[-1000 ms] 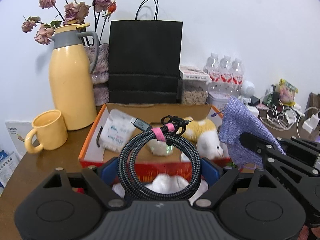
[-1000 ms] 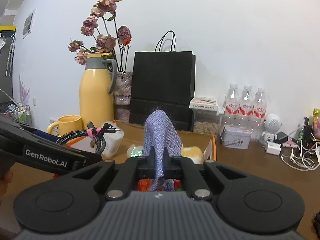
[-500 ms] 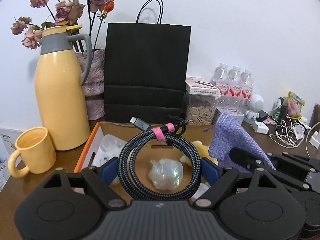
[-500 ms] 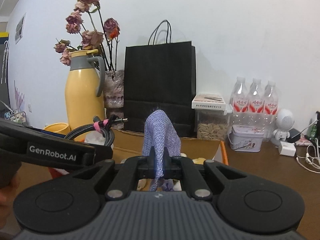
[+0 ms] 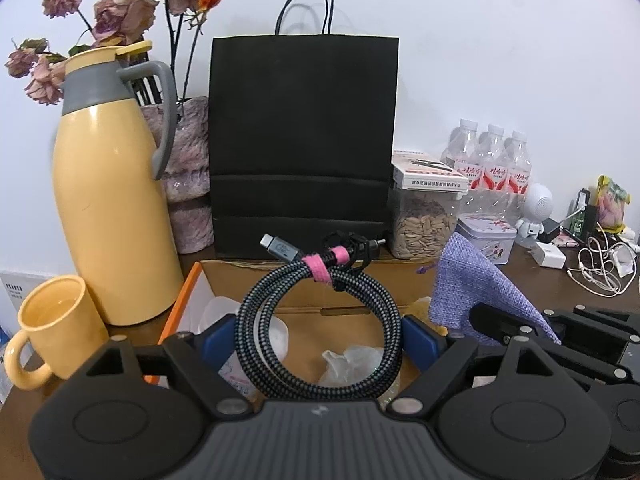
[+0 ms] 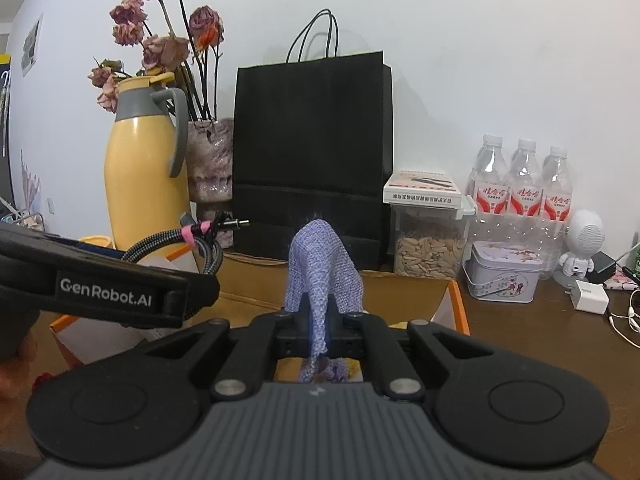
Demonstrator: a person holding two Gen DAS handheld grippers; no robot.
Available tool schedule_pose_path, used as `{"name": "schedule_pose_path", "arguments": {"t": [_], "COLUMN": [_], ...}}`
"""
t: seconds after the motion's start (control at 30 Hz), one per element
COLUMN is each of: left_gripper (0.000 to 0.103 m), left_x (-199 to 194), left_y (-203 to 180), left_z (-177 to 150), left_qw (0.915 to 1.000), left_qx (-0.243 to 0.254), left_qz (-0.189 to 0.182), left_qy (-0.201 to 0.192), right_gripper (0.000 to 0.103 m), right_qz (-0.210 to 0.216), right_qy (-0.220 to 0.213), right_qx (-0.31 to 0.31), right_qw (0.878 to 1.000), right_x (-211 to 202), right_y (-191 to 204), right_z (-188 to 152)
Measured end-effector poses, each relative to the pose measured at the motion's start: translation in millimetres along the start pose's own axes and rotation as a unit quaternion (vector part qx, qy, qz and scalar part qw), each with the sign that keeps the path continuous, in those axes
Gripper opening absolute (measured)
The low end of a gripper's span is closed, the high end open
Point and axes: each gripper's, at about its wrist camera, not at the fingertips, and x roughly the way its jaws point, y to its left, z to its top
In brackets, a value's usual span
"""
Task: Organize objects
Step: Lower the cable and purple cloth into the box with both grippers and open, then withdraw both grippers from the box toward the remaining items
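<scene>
My left gripper (image 5: 320,340) is shut on a coiled braided cable (image 5: 320,320) bound with a pink strap, held upright above the orange-edged cardboard box (image 5: 320,288). The cable also shows in the right wrist view (image 6: 176,244). My right gripper (image 6: 318,320) is shut on a purple woven cloth pouch (image 6: 320,268), held over the box's right part (image 6: 448,300). The pouch also shows in the left wrist view (image 5: 472,288). Inside the box lie crumpled clear plastic (image 5: 352,364) and a white packet (image 5: 240,368), partly hidden by the gripper.
A black paper bag (image 5: 304,144) stands behind the box. A yellow thermos (image 5: 108,184) and yellow mug (image 5: 52,320) stand left. A seed jar (image 5: 424,220), tin (image 5: 486,240), water bottles (image 5: 496,168), robot figure (image 5: 536,208) and chargers (image 5: 600,268) are right.
Both grippers have moved forward and a little lower toward the black bag, still holding the cable and the pouch. The plush toy in the box has passed out of sight.
</scene>
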Motion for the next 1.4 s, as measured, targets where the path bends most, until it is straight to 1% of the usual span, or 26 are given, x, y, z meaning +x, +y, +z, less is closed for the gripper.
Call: {"name": "schedule_pose_path", "arguments": {"t": [0.17, 0.23, 0.27, 0.3, 0.33, 0.37, 0.4, 0.47, 1.03, 1.4], "left_gripper": [0.086, 0.088, 0.090, 0.093, 0.102, 0.103, 0.103, 0.103, 0.103, 0.103], "left_x": [9, 12, 13, 12, 11, 9, 7, 4, 2, -20], "left_y": [-1, -1, 0, 1, 1, 2, 2, 3, 1, 3], "left_z": [1, 1, 1, 1, 2, 2, 2, 3, 2, -5], "left_qw": [1.0000, 0.9999, 0.9999, 0.9998, 0.9997, 0.9997, 0.9997, 0.9996, 0.9998, 0.9996], "left_qx": [0.005, 0.004, 0.004, 0.003, 0.003, 0.002, 0.000, -0.002, 0.003, -0.001], "left_qz": [0.005, 0.013, 0.015, 0.019, 0.019, 0.017, 0.014, 0.010, 0.010, 0.010], "left_qy": [0.003, 0.001, -0.003, -0.008, -0.011, -0.016, -0.021, -0.026, -0.017, -0.025], "right_gripper": [0.006, 0.009, 0.017, 0.027, 0.062, 0.091, 0.097, 0.103, 0.103, 0.103], "right_qz": [0.000, -0.004, -0.004, -0.006, -0.006, -0.011, -0.024, -0.025, -0.014, -0.008], "right_qy": [0.006, 0.015, 0.015, 0.028, 0.028, 0.028, 0.026, 0.024, 0.024, 0.017], "right_qx": [-0.004, -0.007, -0.007, -0.009, -0.009, -0.008, -0.016, -0.018, -0.017, -0.014], "right_qw": [1.000, 1.000, 1.000, 1.000, 1.000, 1.000, 0.999, 0.999, 0.999, 1.000], "right_x": [10, 17, 17, 21, 21, 21, 21, 20, 13, -5], "right_y": [-2, -3, -3, -4, -4, -4, -3, -2, 2, 9], "right_z": [0, -2, -2, -4, -4, -5, -6, -6, -4, -3]}}
